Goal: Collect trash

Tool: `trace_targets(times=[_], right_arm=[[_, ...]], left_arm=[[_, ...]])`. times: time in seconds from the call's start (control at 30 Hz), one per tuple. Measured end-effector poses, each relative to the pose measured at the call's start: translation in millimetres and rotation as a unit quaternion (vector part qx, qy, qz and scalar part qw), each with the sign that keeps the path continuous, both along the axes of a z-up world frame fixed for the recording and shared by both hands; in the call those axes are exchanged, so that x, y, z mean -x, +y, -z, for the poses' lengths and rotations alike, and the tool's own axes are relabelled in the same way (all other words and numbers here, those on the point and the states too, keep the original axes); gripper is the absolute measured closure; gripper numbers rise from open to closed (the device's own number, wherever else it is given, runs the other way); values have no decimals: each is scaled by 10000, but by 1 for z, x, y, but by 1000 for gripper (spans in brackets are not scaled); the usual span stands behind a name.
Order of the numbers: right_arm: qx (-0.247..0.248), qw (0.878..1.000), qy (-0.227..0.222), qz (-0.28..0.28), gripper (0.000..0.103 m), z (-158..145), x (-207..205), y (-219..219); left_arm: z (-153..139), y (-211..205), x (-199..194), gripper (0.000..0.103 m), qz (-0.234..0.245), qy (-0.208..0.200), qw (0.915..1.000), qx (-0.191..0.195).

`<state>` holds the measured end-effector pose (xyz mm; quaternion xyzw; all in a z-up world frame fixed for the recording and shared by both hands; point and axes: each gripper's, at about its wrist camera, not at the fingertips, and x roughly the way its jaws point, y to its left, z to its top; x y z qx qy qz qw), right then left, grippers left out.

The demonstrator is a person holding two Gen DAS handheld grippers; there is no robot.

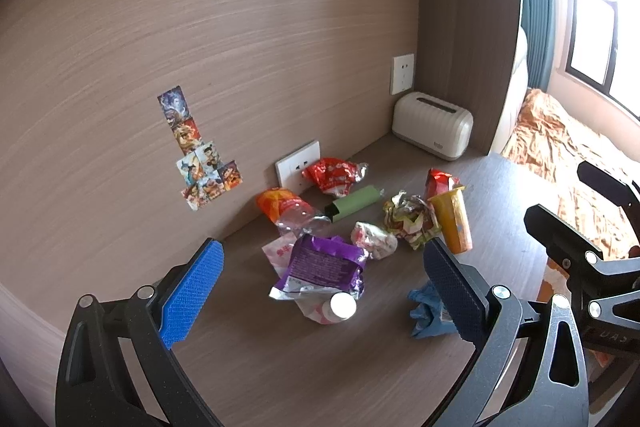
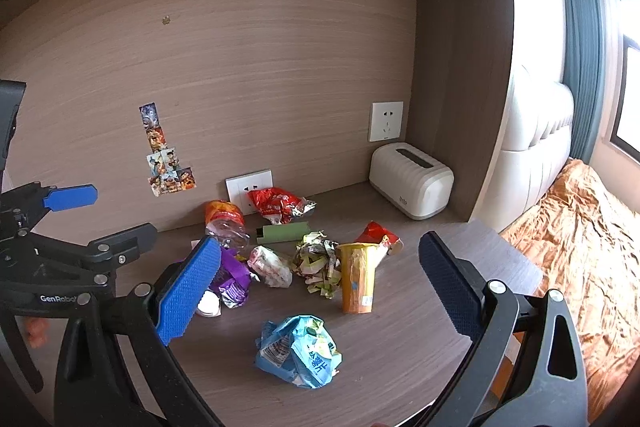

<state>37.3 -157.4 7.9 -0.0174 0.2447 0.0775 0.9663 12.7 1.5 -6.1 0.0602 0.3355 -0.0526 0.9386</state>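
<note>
Left hand-held gripper (image 1: 320,283): jaws apart, framing purple wrapper (image 1: 324,267), frame centre.
Right hand-held gripper (image 2: 316,283): jaws apart, nothing held, above blue wrapper (image 2: 300,351).

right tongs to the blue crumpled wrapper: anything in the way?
Nothing visible. The blue wrapper lies alone on the desk, directly ahead of the open right tongs; the orange cup stands behind it, apart.

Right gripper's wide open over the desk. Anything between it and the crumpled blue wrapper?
Nothing. In the right wrist view, the blue wrapper lies alone on bare desk, framed by the open right gripper. The orange cup stands beyond it.
</note>
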Motion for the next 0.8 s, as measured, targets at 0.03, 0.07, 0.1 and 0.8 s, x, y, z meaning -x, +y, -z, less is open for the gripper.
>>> trace_targets(times=[0.03, 0.07, 0.1, 0.8], right_arm=[[-1, 10000, 6, 2, 4, 0, 0, 0], [-2, 10000, 9, 7, 4, 0, 0, 1], [-1, 10000, 18, 0, 4, 0, 0, 1], [85, 9999, 73, -72, 4, 0, -1, 8]], left_arm=[[0, 0, 0, 5, 4, 8, 10000, 2], [0, 0, 0, 5, 2, 14, 10000, 9], [0, 1, 0, 5, -6, 16, 10000, 15], [1, 0, 0, 5, 16, 60, 10000, -8]])
